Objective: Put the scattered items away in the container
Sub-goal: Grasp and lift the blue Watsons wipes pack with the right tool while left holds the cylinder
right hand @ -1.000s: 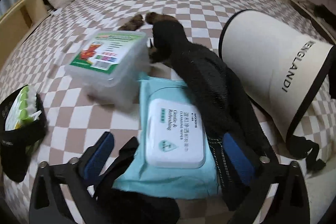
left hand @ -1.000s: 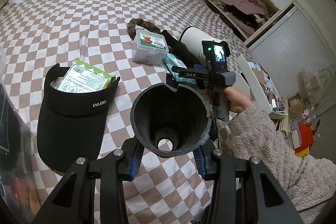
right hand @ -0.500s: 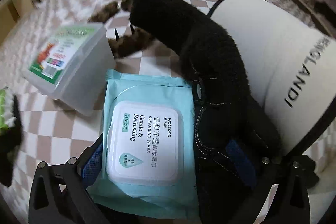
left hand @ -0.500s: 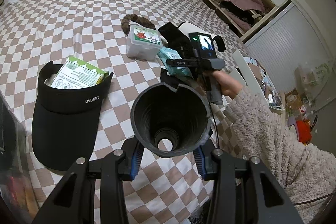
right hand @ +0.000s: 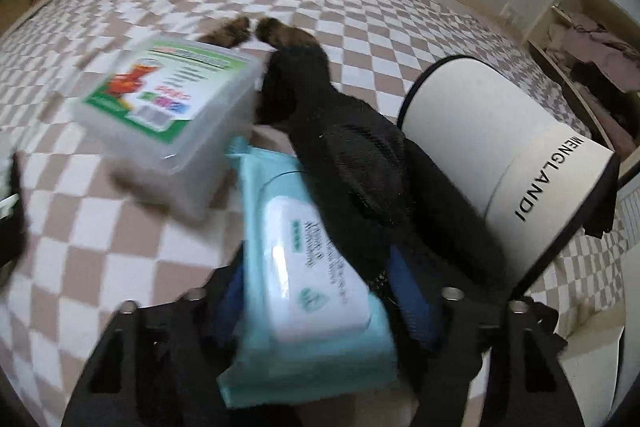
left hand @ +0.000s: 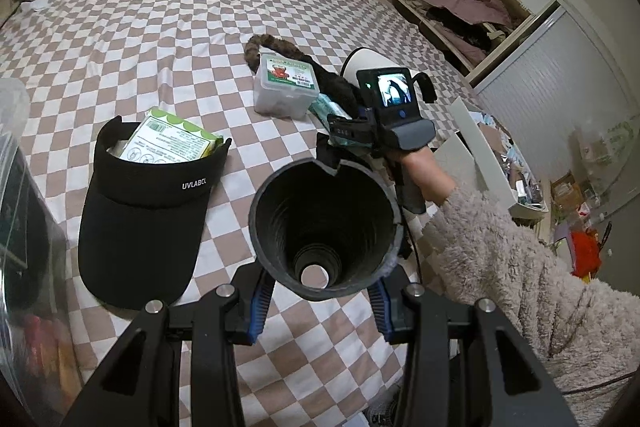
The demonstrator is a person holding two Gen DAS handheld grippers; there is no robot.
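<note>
The right gripper [right hand: 316, 291] had just closed on the wipes pack [right hand: 308, 291], tilting it between its jaws. The left gripper [left hand: 320, 291] kept clamping the black funnel [left hand: 324, 231]; one more item looked ready for the container.

My left gripper [left hand: 320, 301] points steeply down over the bed, its blue-padded fingers [left hand: 260, 301] pressed against both sides of a black cone-shaped tube [left hand: 324, 227], holding it with the wide mouth facing the camera. My right hand [left hand: 420, 171], in a fluffy beige sleeve [left hand: 520, 267], reaches forward gripping the handle of my right gripper [right hand: 316, 291], which also tilts downward. Its jaws have just been closing, and a teal pack of wet wipes [right hand: 304, 267] sits between them, tilted. The right view is blurred.
</note>
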